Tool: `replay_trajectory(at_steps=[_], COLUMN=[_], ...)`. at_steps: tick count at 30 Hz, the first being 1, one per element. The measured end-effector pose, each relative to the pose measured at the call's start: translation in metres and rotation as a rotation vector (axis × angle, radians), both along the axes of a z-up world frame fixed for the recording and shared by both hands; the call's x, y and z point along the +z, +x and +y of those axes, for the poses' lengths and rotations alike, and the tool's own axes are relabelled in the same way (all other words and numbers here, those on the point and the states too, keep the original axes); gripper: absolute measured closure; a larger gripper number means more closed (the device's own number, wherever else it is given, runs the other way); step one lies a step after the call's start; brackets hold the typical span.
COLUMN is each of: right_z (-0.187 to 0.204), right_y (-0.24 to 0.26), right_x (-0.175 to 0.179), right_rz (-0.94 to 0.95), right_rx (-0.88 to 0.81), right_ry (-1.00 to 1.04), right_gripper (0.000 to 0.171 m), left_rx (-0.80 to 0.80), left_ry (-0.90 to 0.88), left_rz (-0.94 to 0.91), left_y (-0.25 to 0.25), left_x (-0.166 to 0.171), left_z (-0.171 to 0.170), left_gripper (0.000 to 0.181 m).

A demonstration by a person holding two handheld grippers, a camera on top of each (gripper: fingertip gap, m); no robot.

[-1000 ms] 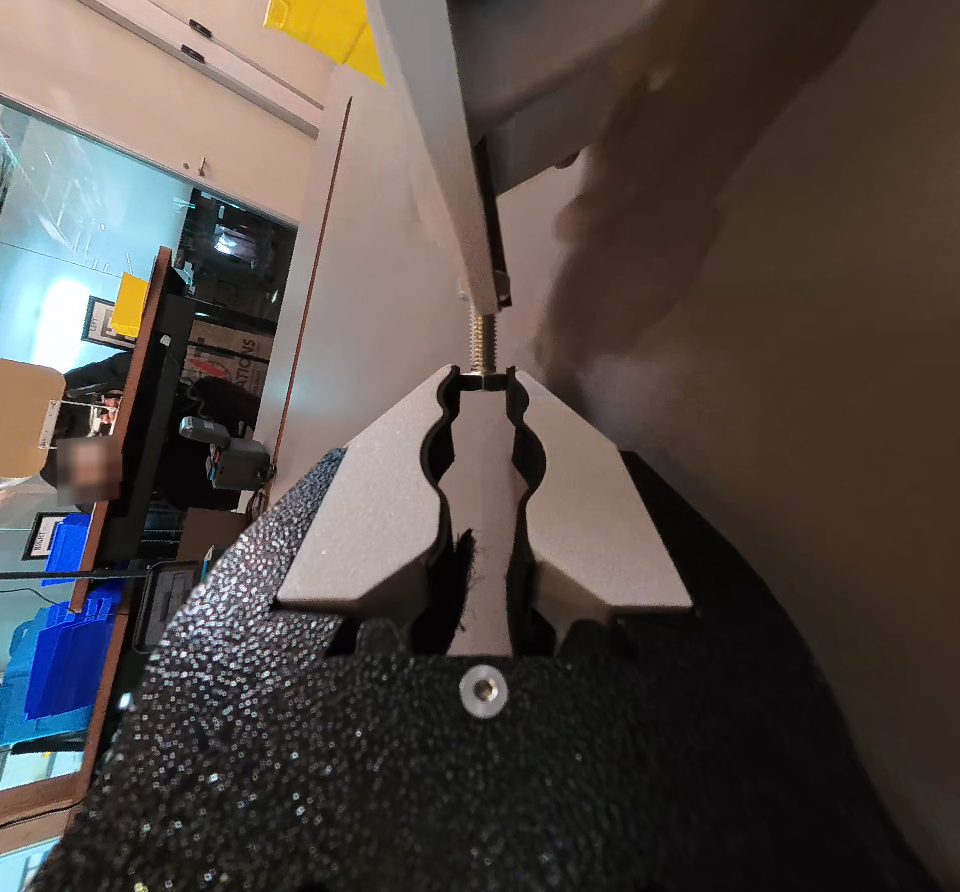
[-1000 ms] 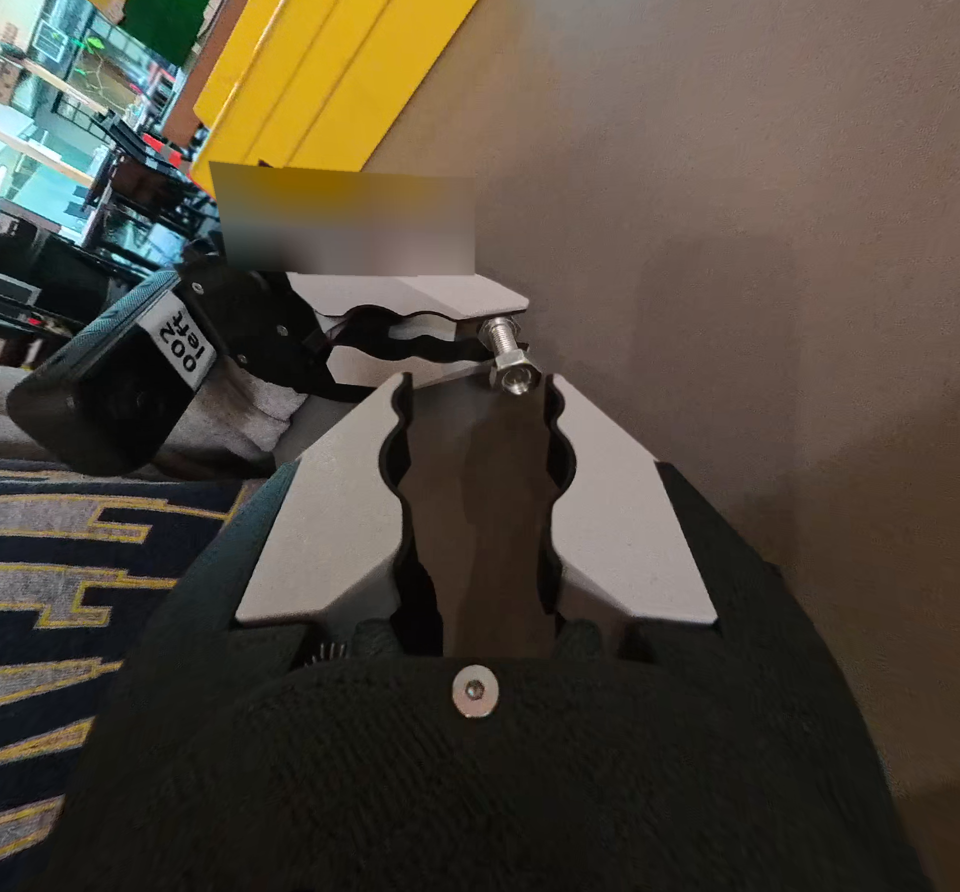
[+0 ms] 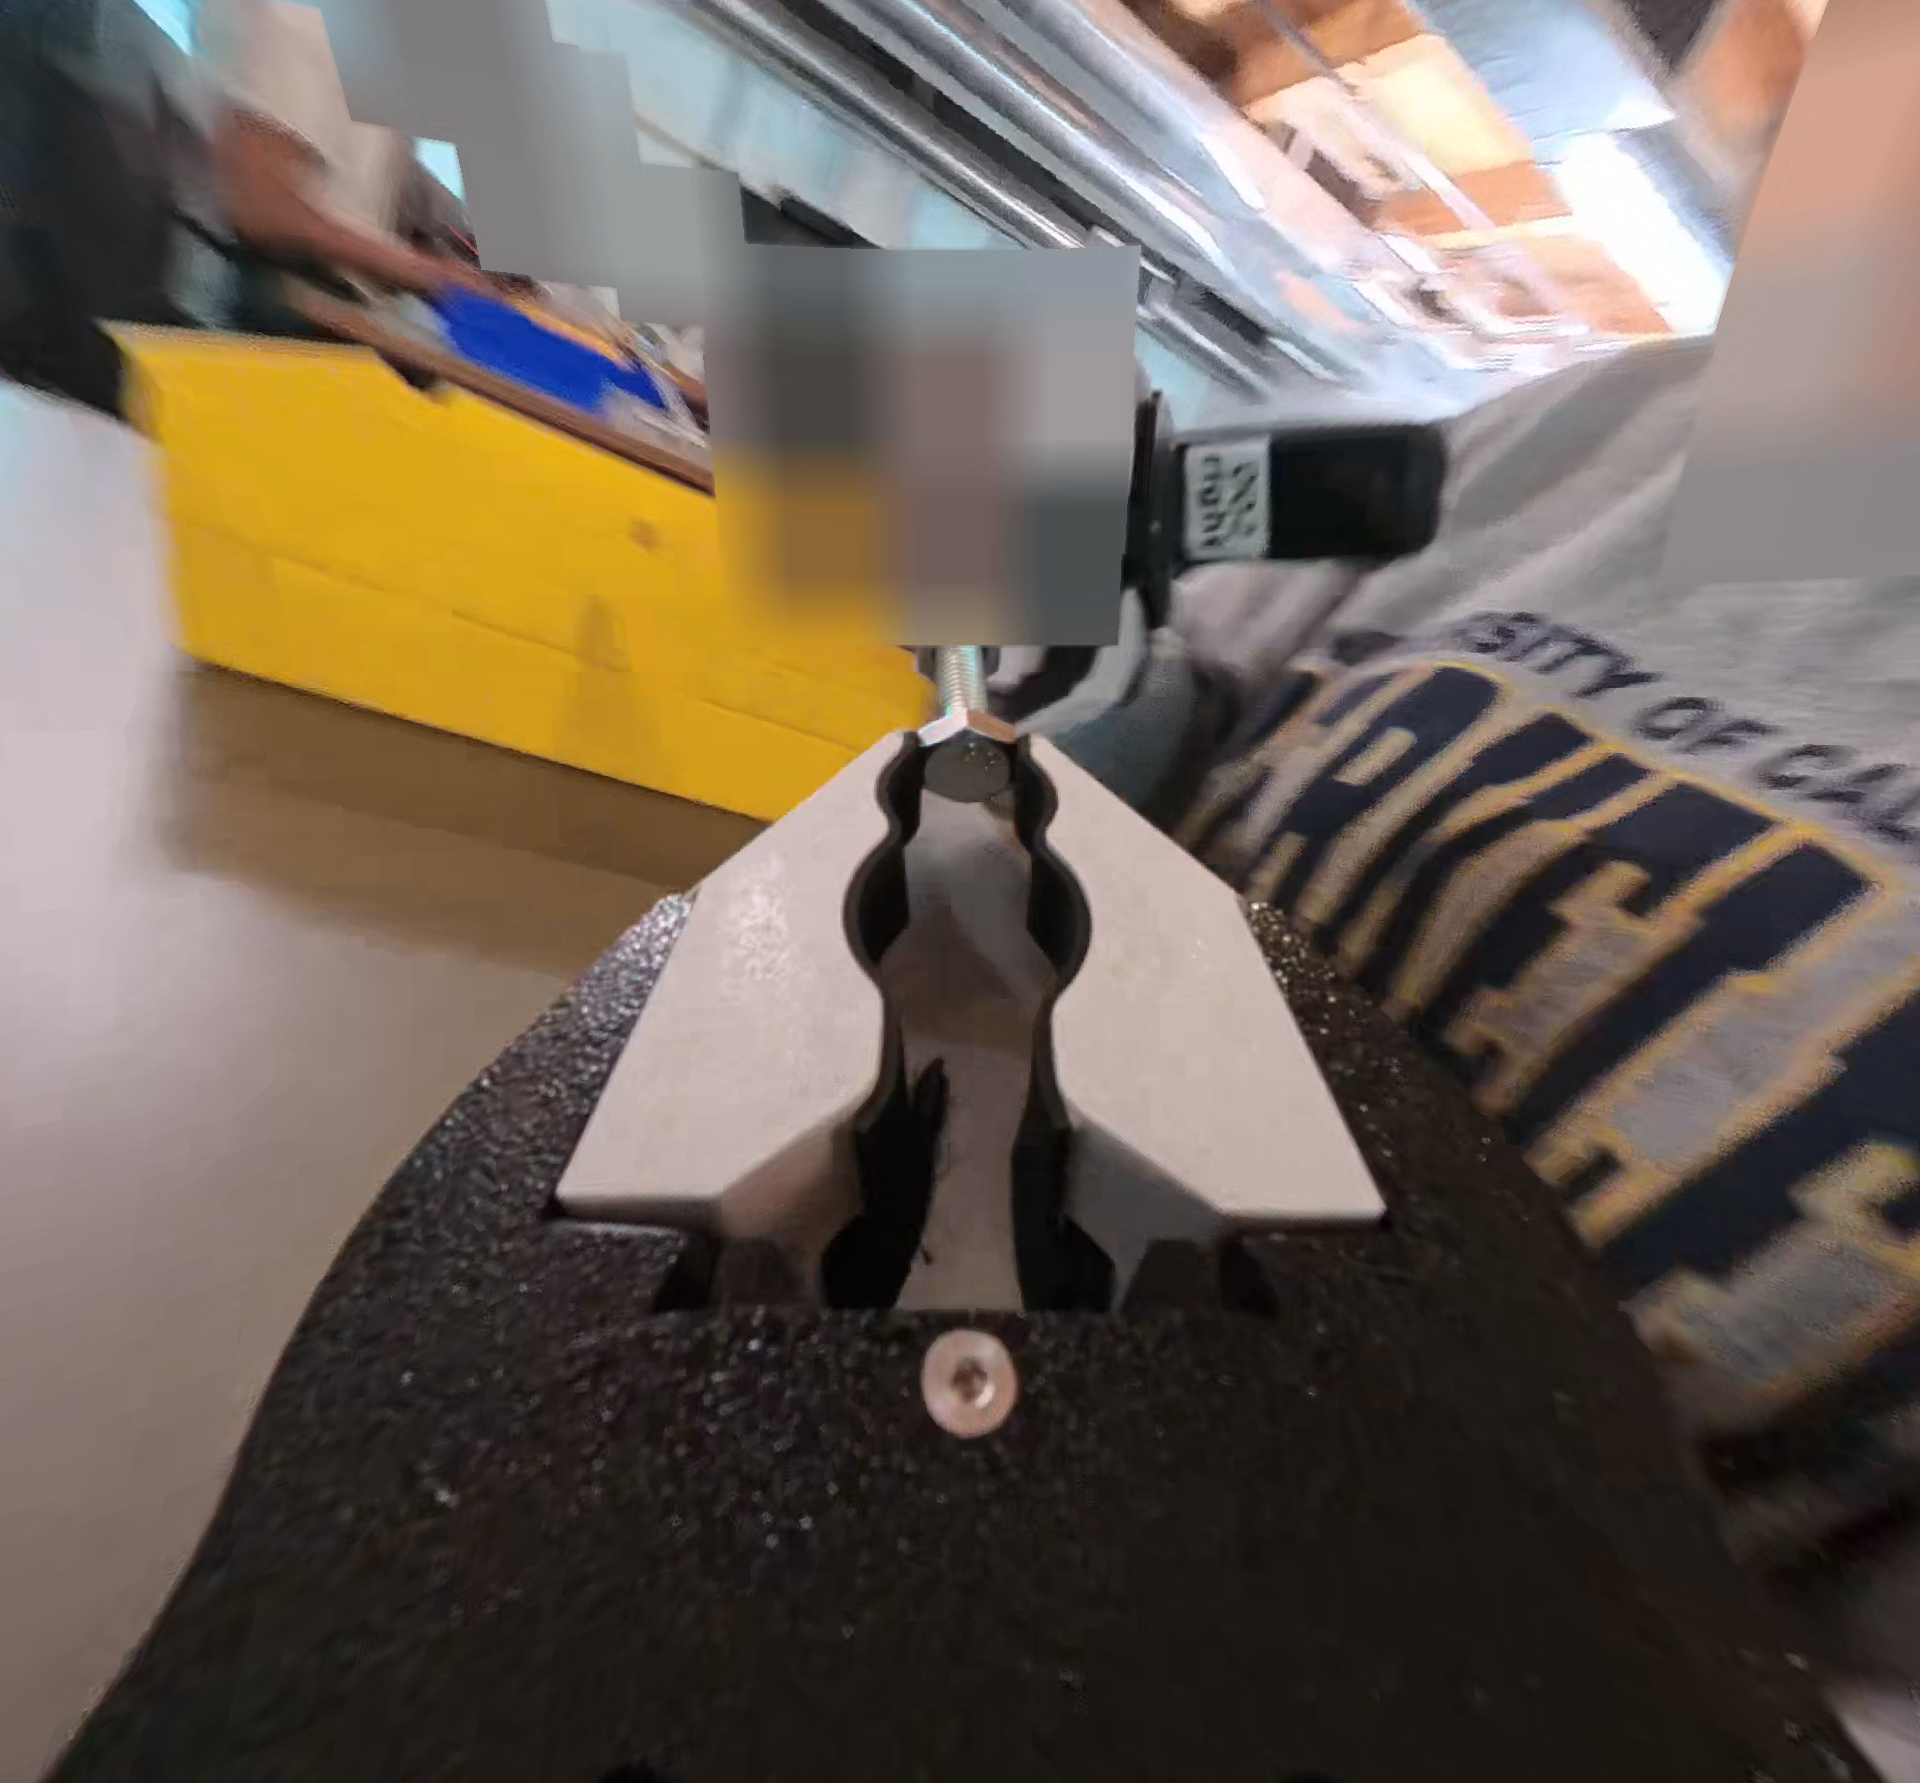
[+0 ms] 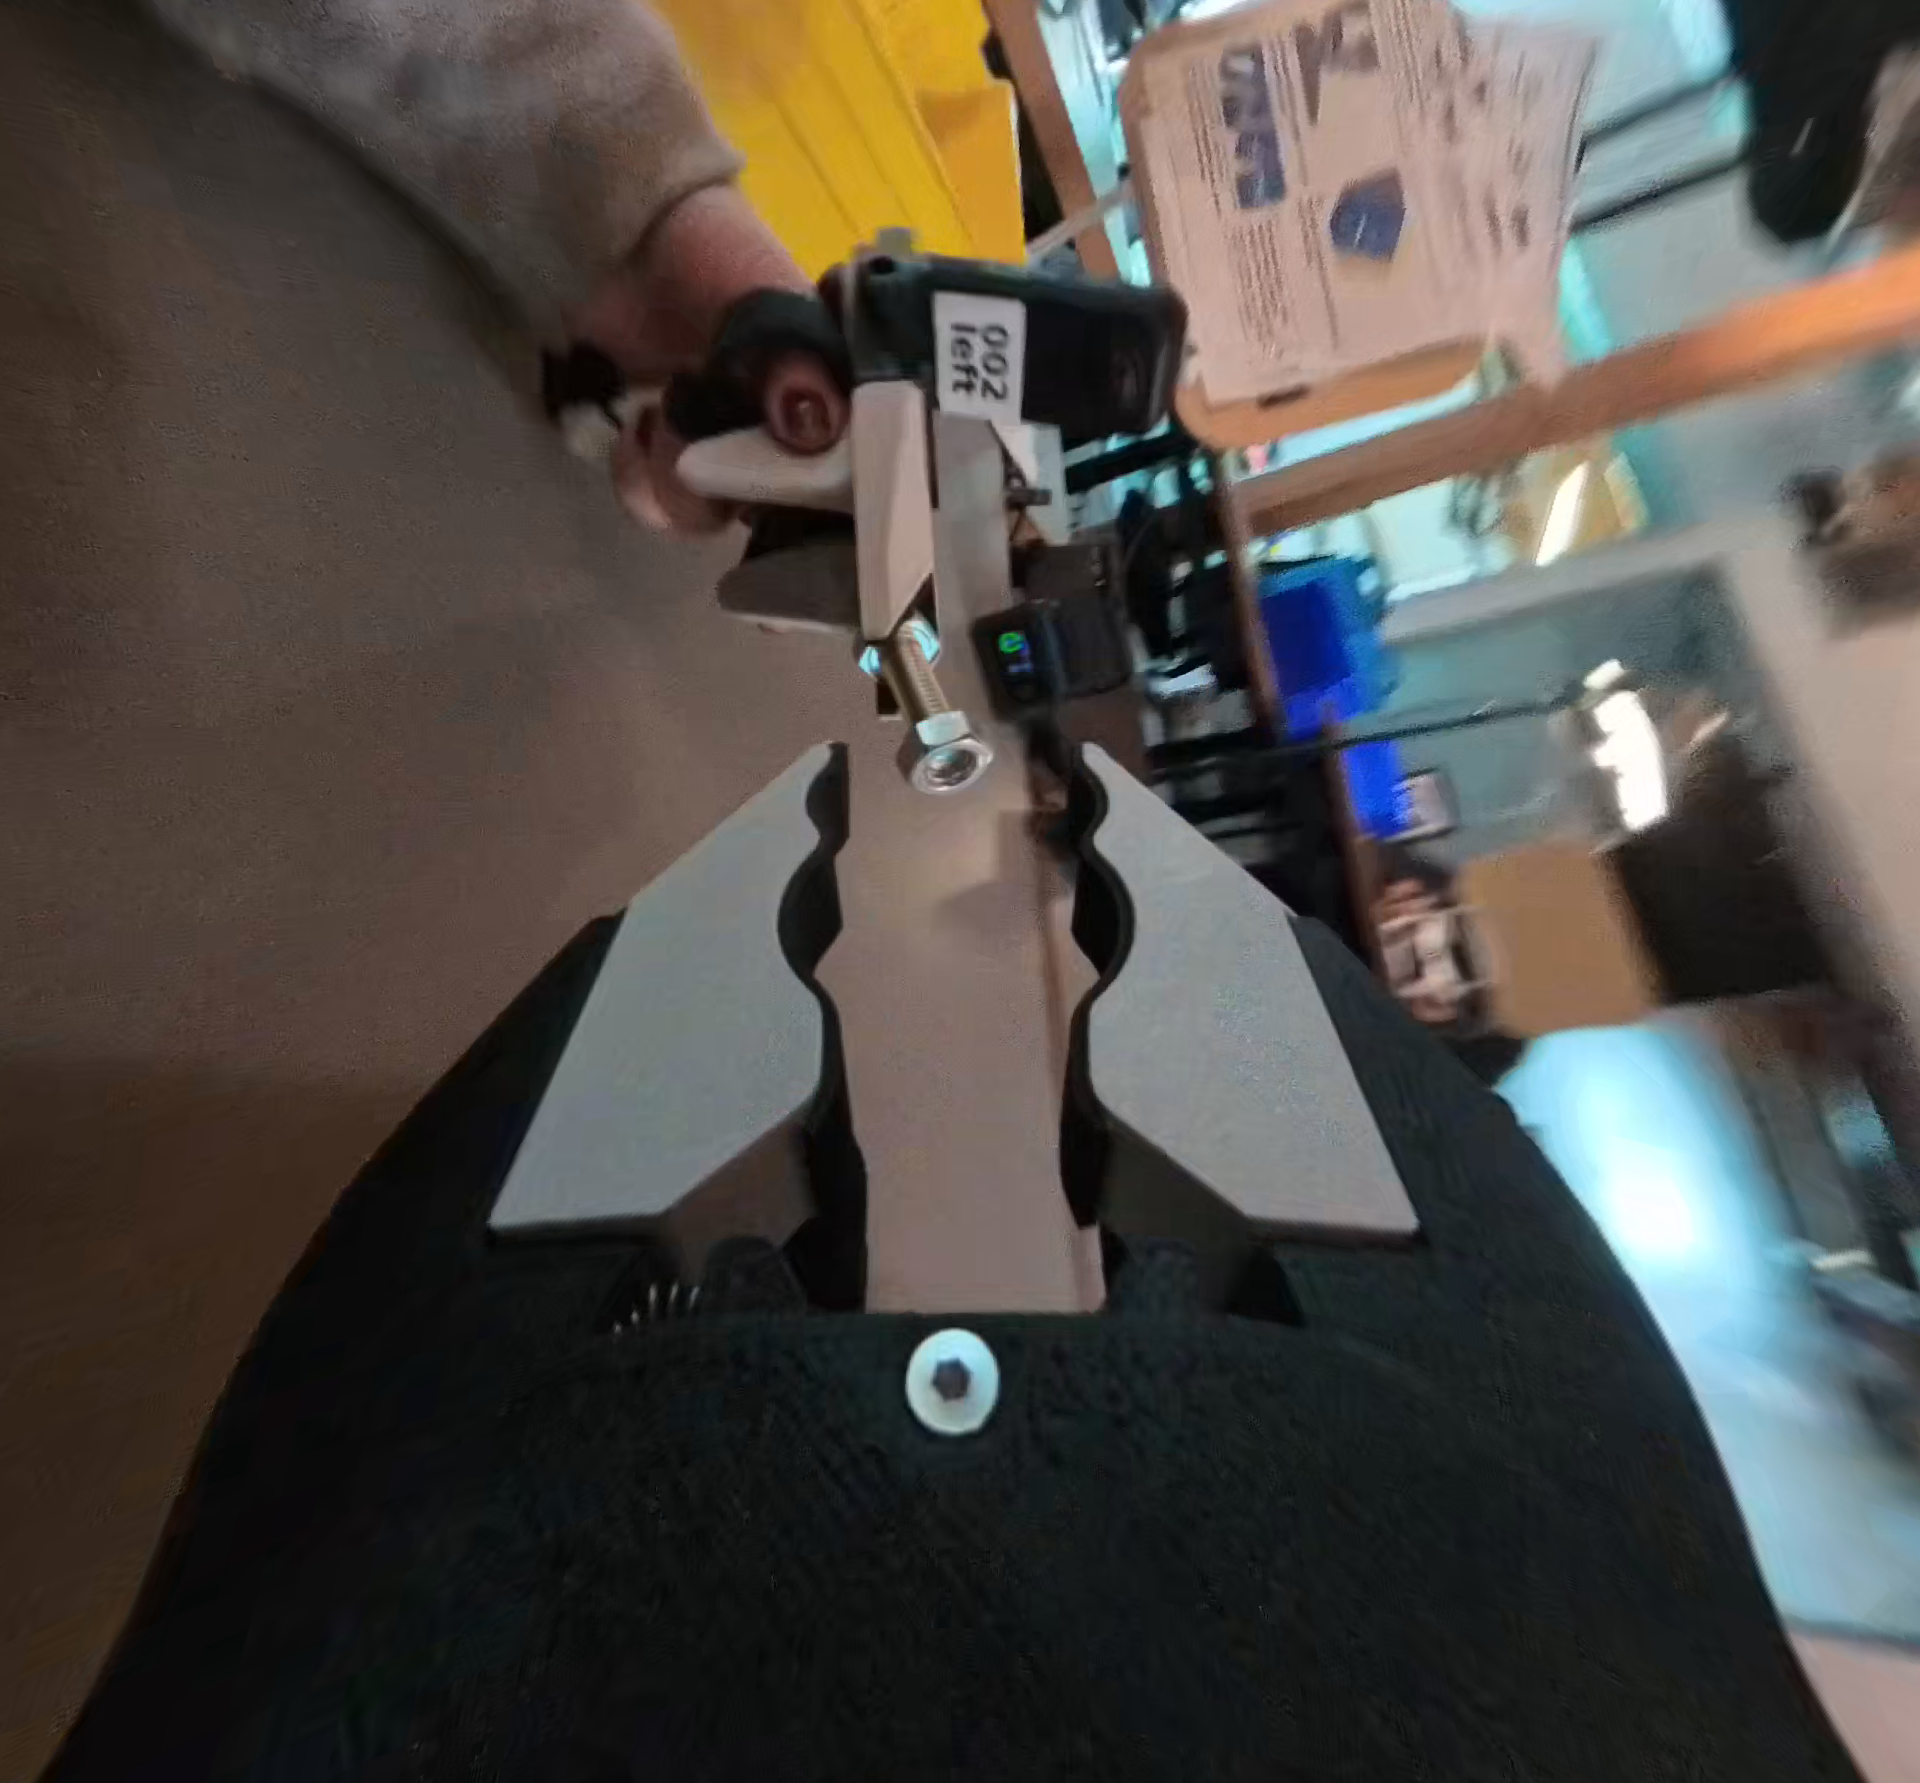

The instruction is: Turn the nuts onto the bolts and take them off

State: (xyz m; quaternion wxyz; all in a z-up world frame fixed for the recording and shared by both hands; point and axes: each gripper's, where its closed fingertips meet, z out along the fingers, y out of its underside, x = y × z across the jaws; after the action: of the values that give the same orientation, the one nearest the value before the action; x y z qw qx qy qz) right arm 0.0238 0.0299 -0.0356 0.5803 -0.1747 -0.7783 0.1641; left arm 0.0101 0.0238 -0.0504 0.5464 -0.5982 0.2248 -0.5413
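A yellow bin point(image 3: 499, 528) sits on the brown table point(image 3: 156, 902) behind and left of the left gripper point(image 3: 968, 757), and a grey printed sweatshirt point(image 3: 1558, 850) fills the right side of the left wrist view. A mosaic patch covers most of the other tool there; only its black camera block point(image 3: 1320, 492) sticks out to the right. In the right wrist view a hand point(image 4: 717, 403) in a grey sleeve point(image 4: 447, 40) grips the far gripper's handle, with orange-framed shelving point(image 4: 1558, 393), a blurred paper sheet point(image 4: 1351, 164) and blue bins point(image 4: 1340, 694) beyond.

The bolt point(image 4: 920, 668) is held by its head between the left gripper's fingertips point(image 3: 883, 777), which pinch it firmly. In the left wrist view its shaft runs straight away from the camera, upward into the mosaic patch. In the right wrist view its long axis slants down and slightly right, the free threaded end aimed toward the right gripper point(image 4: 961, 762). The nut point(image 4: 940, 757) sits on that end, its bore facing the camera.

The right gripper's jaws stand spread, with the nut just ahead of the gap between the tips and touching neither finger, as far as the view shows.

A second ago the nut lay close against the right gripper's right fingertip, with the left tool lying sideways; now the left tool stands upright in that view and the nut hangs centred before the gap. Both cameras have swung round, so the backgrounds differ entirely.
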Motion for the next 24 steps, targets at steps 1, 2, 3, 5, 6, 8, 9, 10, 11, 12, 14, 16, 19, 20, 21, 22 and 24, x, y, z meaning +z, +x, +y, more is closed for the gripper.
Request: replay_trajectory(at_steps=[1,2,3,5,6,8,9,10,11,12,14,16,19,20,21,22,24], right_z=[0.005,0.010,0.016,0.015,0.010,0.002,-0.001,-0.005,-0.007,-0.008,-0.007,-0.007,0.000,0.002,0.004,0.006,0.007], right_y=[0.001,0.001,0.001,0.002,0.002,0.002,0.001,0.001,-0.001,-0.003,-0.006,-0.010,-0.012,-0.011,-0.010,-0.010,-0.010], right_x=[0.004,0.009,0.013,0.015,0.015,0.010,0.006,0.004,0.003,0.004,0.006,0.014,0.011,0.010,0.009,0.010,0.011], right_rz=[-0.047,-0.082,-0.116,-0.230,-0.294,-0.423,-0.459,-0.483,-0.492,-0.491,-0.470,-0.416,-0.379,-0.378,-0.378,-0.374,-0.375], right_rx=[-0.044,-0.090,-0.130,-0.124,-0.098,-0.082,-0.086,-0.080,-0.079,-0.075,-0.074,-0.037,-0.080,-0.090,-0.093,-0.094,-0.088], right_ry=[-0.238,-0.481,-0.715,-1.121,-1.284,-1.479,-1.514,-1.532,-1.541,-1.540,-1.520,-1.492,-1.487,-1.503,-1.531,-1.559,-1.590], right_gripper=[0.126,0.120,0.121,0.120,0.122,0.121,0.121,0.121,0.121,0.121,0.121,0.119,0.118,0.119,0.120,0.121,0.127], left_rx=[0.111,0.239,0.368,0.543,0.610,0.695,0.725,0.739,0.742,0.740,0.750,0.754,0.773,0.776,0.774,0.774,0.759], left_ry=[0.085,0.185,0.280,0.389,0.433,0.507,0.537,0.558,0.575,0.587,0.601,0.620,0.630,0.634,0.636,0.638,0.646], left_rz=[0.017,0.044,0.093,0.237,0.325,0.475,0.530,0.575,0.608,0.639,0.682,0.655,0.711,0.722,0.722,0.728,0.756], left_y=[-0.006,-0.013,-0.020,-0.027,-0.027,-0.022,-0.019,-0.016,-0.012,-0.008,-0.005,-0.006,-0.009,-0.009,-0.008,-0.007,-0.002], left_x=[0.007,0.015,0.022,0.028,0.027,0.027,0.026,0.024,0.023,0.020,0.016,0.022,0.019,0.017,0.016,0.015,0.012], left_z=[0.005,0.009,0.012,0.014,0.016,0.018,0.020,0.021,0.021,0.022,0.024,0.021,0.022,0.022,0.021,0.021,0.022], left_gripper=[0.166,0.166,0.166,0.166,0.166,0.166,0.166,0.166,0.166,0.166,0.166,0.166,0.166,0.166,0.166,0.166,0.166])
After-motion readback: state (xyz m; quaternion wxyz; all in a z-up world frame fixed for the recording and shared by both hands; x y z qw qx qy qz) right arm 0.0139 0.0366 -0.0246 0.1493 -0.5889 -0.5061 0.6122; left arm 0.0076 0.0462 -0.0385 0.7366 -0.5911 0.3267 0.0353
